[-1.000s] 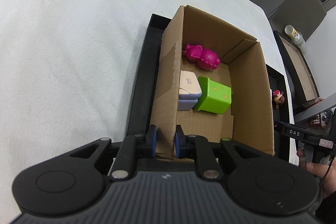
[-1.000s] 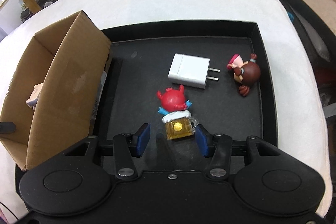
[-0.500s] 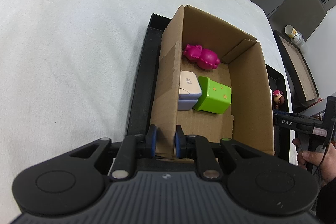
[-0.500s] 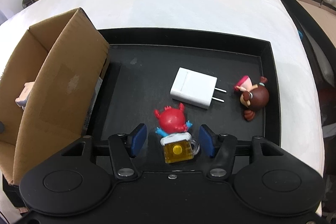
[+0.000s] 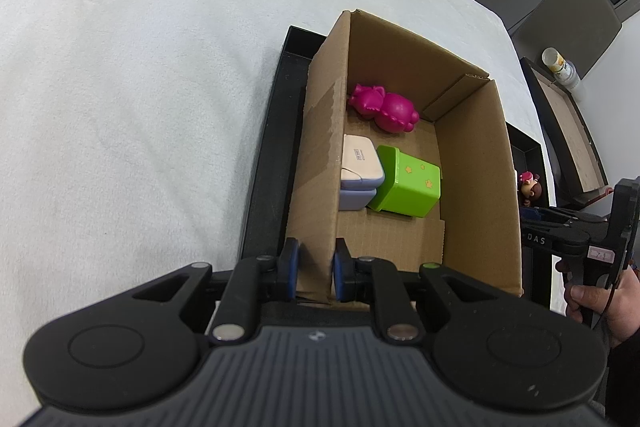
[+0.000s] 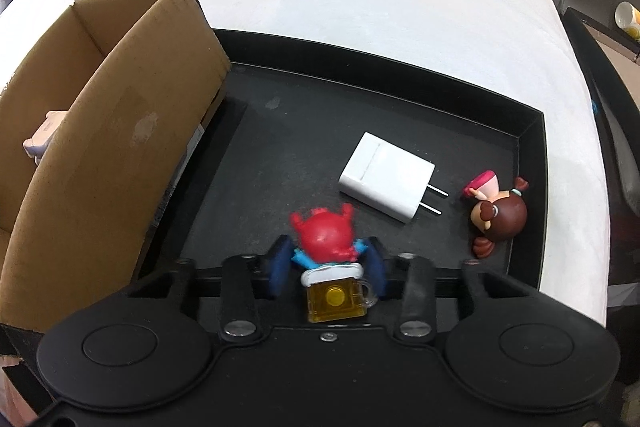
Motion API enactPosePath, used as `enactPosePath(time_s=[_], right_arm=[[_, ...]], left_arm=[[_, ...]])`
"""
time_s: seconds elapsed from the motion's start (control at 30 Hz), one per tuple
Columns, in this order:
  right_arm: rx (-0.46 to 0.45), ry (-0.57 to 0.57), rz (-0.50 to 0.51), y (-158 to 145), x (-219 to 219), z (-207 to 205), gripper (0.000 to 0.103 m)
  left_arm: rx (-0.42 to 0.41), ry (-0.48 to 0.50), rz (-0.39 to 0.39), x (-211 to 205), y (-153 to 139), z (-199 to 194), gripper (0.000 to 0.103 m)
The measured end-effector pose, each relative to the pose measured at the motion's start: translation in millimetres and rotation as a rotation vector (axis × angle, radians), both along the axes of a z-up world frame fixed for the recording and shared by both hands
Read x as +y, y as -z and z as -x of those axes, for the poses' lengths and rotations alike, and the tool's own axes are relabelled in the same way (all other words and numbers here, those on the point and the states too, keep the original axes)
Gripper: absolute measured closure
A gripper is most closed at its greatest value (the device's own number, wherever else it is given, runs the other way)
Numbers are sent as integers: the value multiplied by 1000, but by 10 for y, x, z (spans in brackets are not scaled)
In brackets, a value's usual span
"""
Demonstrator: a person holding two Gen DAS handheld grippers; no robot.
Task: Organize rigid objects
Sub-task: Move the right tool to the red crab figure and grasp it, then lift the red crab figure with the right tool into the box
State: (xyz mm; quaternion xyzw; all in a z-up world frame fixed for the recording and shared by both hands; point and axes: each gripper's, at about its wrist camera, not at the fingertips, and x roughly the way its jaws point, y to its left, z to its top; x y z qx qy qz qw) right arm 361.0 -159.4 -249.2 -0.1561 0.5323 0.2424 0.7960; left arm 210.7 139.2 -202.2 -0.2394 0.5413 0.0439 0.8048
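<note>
My left gripper (image 5: 314, 269) is shut on the near left wall of the cardboard box (image 5: 320, 155). The box stands in a black tray (image 6: 532, 187) and holds a pink toy (image 5: 384, 107), a green cube (image 5: 408, 185) and a white and lavender case (image 5: 360, 167). On the tray floor lies a red figure with a yellow mug (image 6: 324, 235). My right gripper (image 6: 328, 267) is closing on it, its blue pads pressing on the figure's sides. A white charger (image 6: 386, 183) and a brown-haired doll (image 6: 498, 213) lie further right.
The tray sits on a table covered by a white cloth (image 5: 140, 87). A second shallow tray with a brown board (image 5: 568, 131) and a bottle (image 5: 560, 67) stand off the table's right side. A person's hand (image 5: 600, 303) holds the right gripper.
The right gripper moved forward around the red figure, rolled a little, and its pads came together on the figure's sides. The left gripper and the box stayed still.
</note>
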Motion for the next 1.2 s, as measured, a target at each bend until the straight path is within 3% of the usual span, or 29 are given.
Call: enactPosePath(time_s=[0.53,1.2], right_arm=[[-64,28,-28,-310,-22,159,65],[-114,-6,-146,-1045,280,250,65]], left_arm=[[0,0,1,-1,-1,-1,87],[-3,-9,12,29,-11,5,87]])
